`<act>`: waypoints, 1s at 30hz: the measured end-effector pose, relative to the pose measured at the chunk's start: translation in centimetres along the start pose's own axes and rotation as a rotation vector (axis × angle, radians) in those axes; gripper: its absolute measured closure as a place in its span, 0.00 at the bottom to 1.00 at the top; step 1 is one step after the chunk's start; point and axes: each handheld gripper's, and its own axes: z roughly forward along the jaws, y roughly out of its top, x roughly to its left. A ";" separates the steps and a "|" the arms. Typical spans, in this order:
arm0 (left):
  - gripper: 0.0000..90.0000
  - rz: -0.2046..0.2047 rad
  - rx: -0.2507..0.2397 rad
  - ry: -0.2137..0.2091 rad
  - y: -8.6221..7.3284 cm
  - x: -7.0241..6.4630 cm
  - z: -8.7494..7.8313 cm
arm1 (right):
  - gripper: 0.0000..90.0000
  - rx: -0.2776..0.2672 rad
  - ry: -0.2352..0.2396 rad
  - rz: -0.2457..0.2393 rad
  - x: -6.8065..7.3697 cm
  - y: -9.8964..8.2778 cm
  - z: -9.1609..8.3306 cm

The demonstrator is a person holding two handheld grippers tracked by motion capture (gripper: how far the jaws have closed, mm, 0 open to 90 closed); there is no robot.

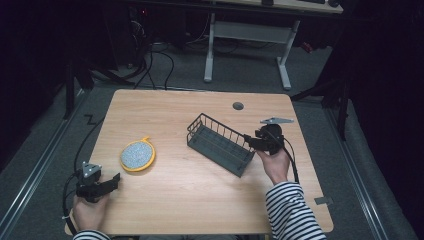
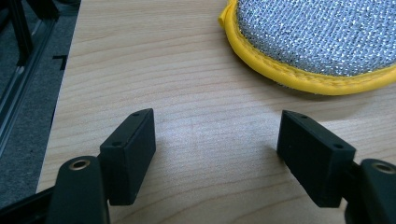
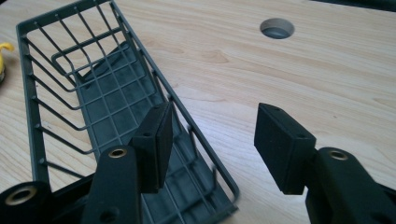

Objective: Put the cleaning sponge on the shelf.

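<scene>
A dark wire basket (image 1: 220, 142) lies slantwise on the wooden table, right of centre. My right gripper (image 1: 247, 139) is at its near-right end, open. In the right gripper view the right gripper (image 3: 212, 135) straddles the basket's long wall (image 3: 135, 44): one jaw is inside, the other outside, and the outer pad stands clear of the wire. A round silver scrubber with a yellow rim (image 1: 137, 155) lies left of centre. My left gripper (image 1: 117, 180) rests open at the near left corner. The left gripper (image 2: 217, 144) points at the scrubber (image 2: 317, 32), with bare wood between its jaws.
A round cable hole (image 1: 238, 106) sits in the table's far side, seen beyond the basket as the cable hole (image 3: 277, 28). Bare wood (image 1: 190, 200) spreads between the two hands. A desk frame and cables stand on the dark floor behind the table.
</scene>
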 end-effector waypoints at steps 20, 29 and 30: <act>0.32 0.001 0.000 0.001 0.0 0.0 0.0 | 0.64 0.107 0.072 -0.141 2.9 5.5 4.9; 0.32 0.001 0.000 0.001 0.0 0.0 0.0 | 0.72 0.155 0.085 -0.142 3.3 5.8 6.4; 0.32 0.001 0.000 0.001 0.0 0.0 0.0 | 0.72 0.155 0.085 -0.142 3.3 5.8 6.4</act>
